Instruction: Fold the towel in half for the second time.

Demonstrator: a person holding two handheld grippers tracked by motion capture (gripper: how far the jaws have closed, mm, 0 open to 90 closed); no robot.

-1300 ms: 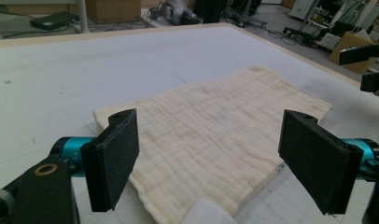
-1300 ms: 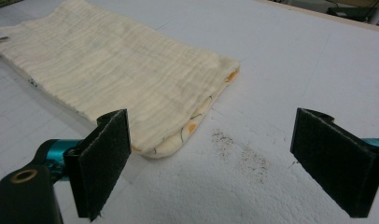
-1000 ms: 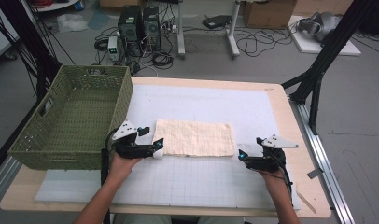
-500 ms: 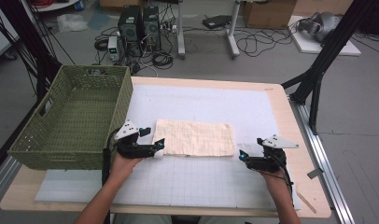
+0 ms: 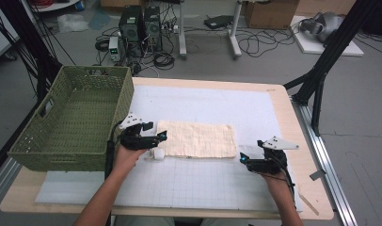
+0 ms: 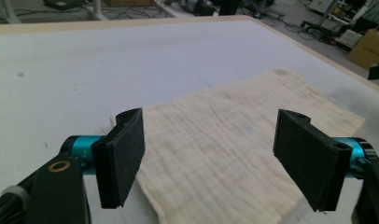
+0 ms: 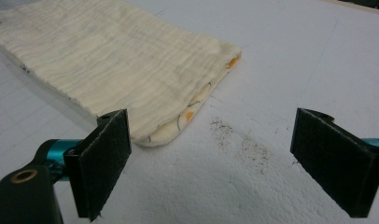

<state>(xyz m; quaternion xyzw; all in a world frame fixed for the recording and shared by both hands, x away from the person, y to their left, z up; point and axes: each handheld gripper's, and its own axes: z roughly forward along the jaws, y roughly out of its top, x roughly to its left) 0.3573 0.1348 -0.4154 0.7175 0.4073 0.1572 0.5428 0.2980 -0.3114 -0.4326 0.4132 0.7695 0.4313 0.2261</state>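
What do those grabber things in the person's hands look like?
Each tool, left and right, is black, with a pale grey three-cornered plate on top and a black cable trailing back. Up close, the jaws are flat black pads on shiny teal stems. The forearms are bare, no sleeves.

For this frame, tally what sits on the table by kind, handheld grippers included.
Folded cream cloth: 1
Green woven basket: 1
Small white object beside the cloth's near left corner, too small to identify: 1
Handheld grippers, left gripper and right gripper, both open: 2
Total: 5
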